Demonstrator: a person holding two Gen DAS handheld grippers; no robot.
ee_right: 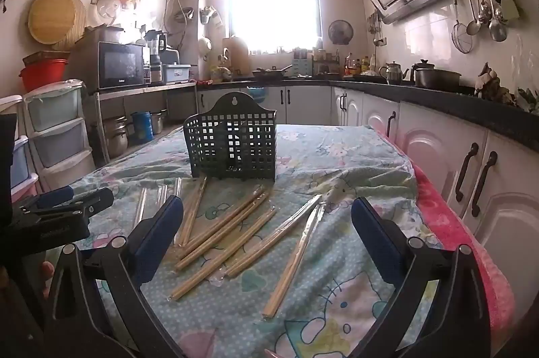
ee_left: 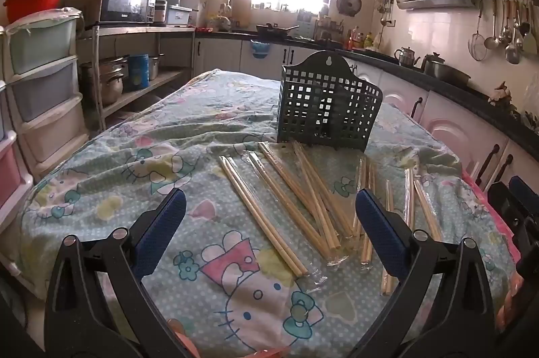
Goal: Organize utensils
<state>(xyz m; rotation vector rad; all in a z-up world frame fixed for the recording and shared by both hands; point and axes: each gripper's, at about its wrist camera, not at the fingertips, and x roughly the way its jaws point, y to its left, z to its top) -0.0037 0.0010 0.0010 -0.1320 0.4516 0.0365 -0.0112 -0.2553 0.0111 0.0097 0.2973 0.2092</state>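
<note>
A: Item one: chopstick holder [ee_right: 232, 139], dark perforated plastic with a hanging hole at the top, upright on the cloth-covered counter [ee_right: 353, 155]. It looks empty.

B: Item two?

A: Wrapped chopsticks [ee_right: 222, 230], wooden pairs in clear sleeves, scattered flat on the cloth just in front of the holder, several crossing one another.

B: Tools?

A: Left tool [ee_left: 269, 216], jaws spread wide, nothing between them, hovering over the pairs in front of the holder. Right tool [ee_right: 266, 219], likewise spread and empty, on the nearer side of the pile from the holder.

B: Handling advice?

A: In my judgement nothing is sorted yet. Take an outlying pair first, one lying clear of the crossed ones; close across its middle so it stays level, then tip it upright over the holder's open top. The sleeves look slippery.

B: Any writing?

A: A small brand mark on the microwave [ee_right: 121, 64], beyond the holder to its left; too small to read.
</note>
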